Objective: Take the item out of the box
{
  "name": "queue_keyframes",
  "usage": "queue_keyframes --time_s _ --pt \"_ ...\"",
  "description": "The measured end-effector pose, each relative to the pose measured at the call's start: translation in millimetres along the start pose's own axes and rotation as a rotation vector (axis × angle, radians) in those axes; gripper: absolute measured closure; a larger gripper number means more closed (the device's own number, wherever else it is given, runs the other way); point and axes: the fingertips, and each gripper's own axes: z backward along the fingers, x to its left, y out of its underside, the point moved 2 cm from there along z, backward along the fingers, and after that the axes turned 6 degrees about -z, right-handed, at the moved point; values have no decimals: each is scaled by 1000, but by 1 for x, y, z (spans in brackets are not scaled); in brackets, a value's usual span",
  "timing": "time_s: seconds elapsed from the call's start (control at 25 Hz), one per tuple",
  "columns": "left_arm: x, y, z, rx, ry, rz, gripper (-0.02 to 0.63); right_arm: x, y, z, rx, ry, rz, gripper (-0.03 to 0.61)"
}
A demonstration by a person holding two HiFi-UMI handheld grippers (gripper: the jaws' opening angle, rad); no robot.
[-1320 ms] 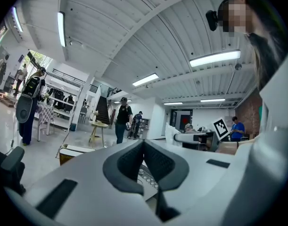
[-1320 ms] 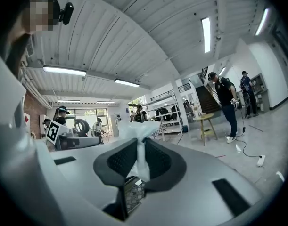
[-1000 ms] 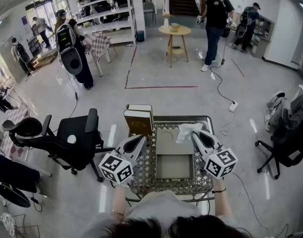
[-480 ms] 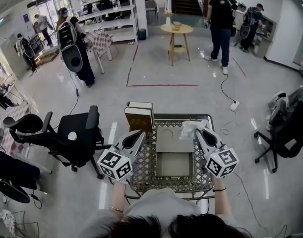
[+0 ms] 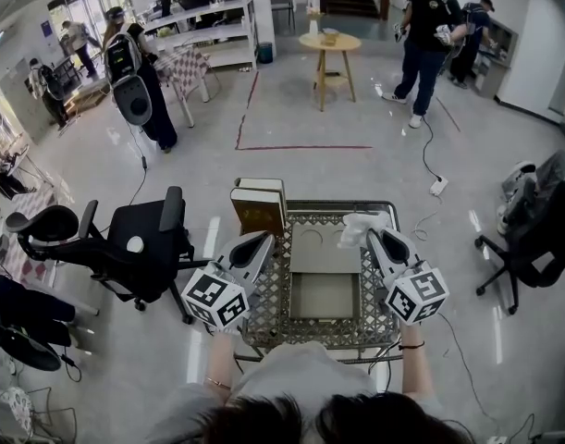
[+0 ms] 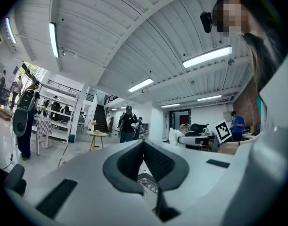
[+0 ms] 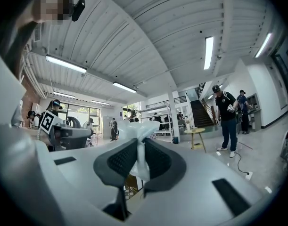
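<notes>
An open grey cardboard box (image 5: 325,296) lies on the metal lattice table (image 5: 284,314), its lid flap (image 5: 323,249) folded back. A crumpled white plastic bag (image 5: 360,228) hangs over the table's far right, beyond the box. My right gripper (image 5: 374,238) is shut on the bag. In the right gripper view the white bag (image 7: 138,132) is pinched between the dark pads (image 7: 122,160) and bulges above them. My left gripper (image 5: 261,240) hovers at the box's left side. Its jaws meet with nothing between them in the left gripper view (image 6: 144,147).
A brown book-like box (image 5: 261,209) stands at the table's far left corner. A black office chair (image 5: 134,244) is left of the table, another chair (image 5: 532,248) to the right. A small round table (image 5: 329,43), a floor cable (image 5: 428,160) and several people are farther back.
Both grippers keep about the same place over the table, the bag still in the right one. The person at the back right has walked further right.
</notes>
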Motion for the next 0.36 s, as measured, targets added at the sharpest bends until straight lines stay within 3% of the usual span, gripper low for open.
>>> queue_keyframes --time_s 0.36 --pt "-11 2 -9 6 12 -3 597 -7 1 5 1 3 5 515"
